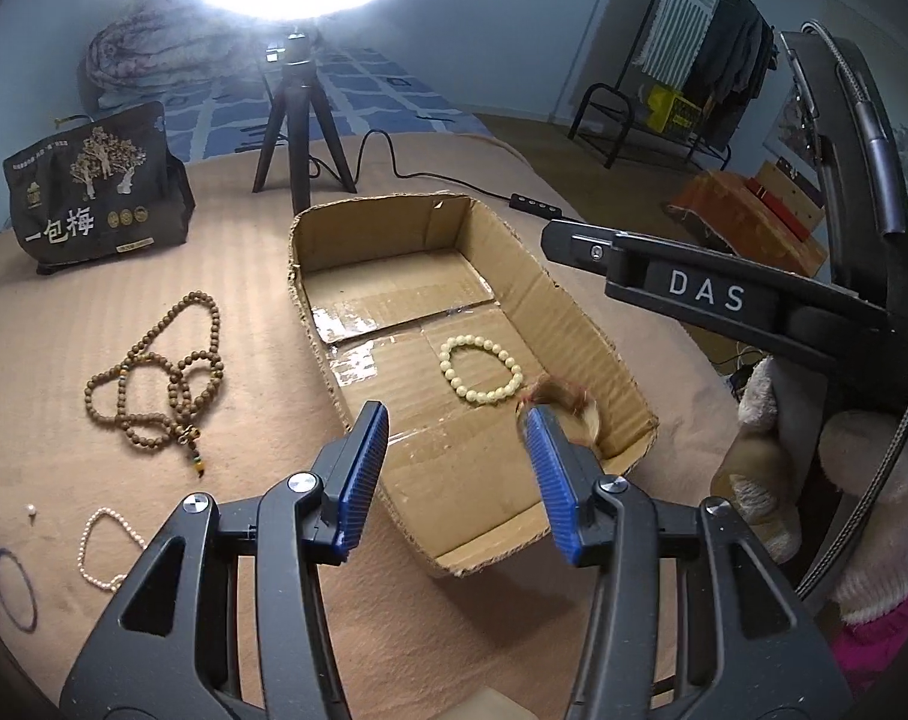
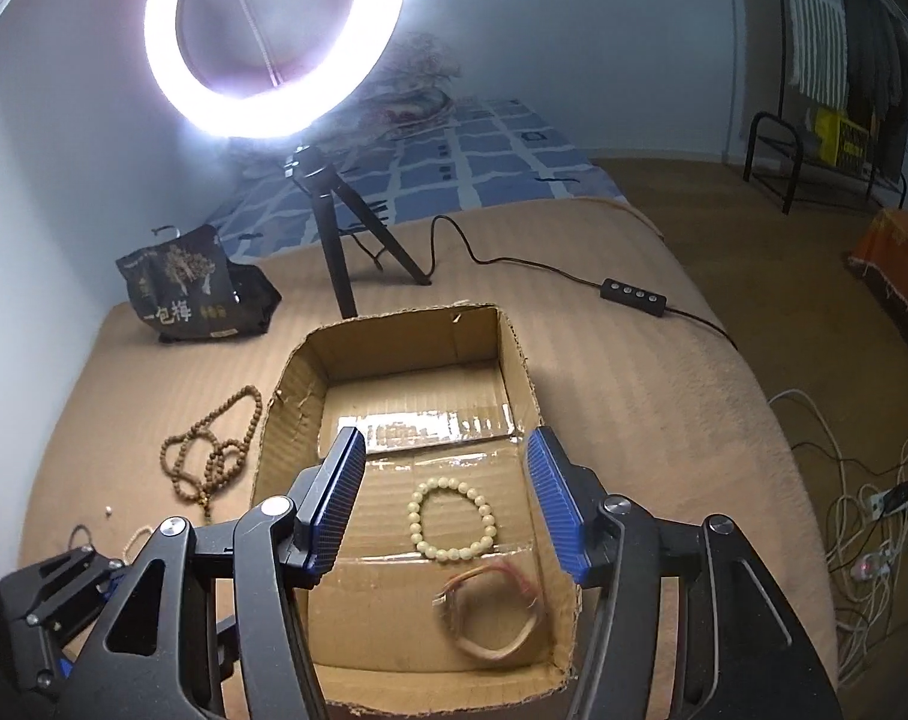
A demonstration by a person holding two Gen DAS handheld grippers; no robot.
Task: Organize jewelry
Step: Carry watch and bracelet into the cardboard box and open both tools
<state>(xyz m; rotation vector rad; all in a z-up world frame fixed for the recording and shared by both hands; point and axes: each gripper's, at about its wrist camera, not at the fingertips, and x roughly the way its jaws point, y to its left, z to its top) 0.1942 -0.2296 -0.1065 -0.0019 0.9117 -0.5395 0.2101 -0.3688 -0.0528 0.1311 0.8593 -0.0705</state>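
From the left wrist camera, my left gripper (image 1: 457, 450) hangs spread and empty over the near end of the open cardboard box (image 1: 580, 300), which sits on a tan blanket (image 1: 124, 432). Inside the box lie a cream bead bracelet (image 1: 481, 369) and, blurred behind my right-hand fingertip, a reddish-tan woven bracelet (image 1: 568, 414). The jewelry not yet boxed lies well to the left of this claw, outside the box: a long brown bead necklace (image 1: 154, 378) tangled in loops, running roughly away from me, then a small pearl bracelet (image 1: 103, 546), a thin dark ring-shaped band (image 1: 13, 588) and one loose pearl (image 1: 31, 509). From the right wrist camera, my right gripper (image 2: 448, 492) is also spread and pinching nothing, poised above the cream bracelet and the woven bracelet on the box floor (both lie loose, touching neither pad). The brown necklace sits beyond the box's left wall, so I judge the left hand nearer for the next pick.
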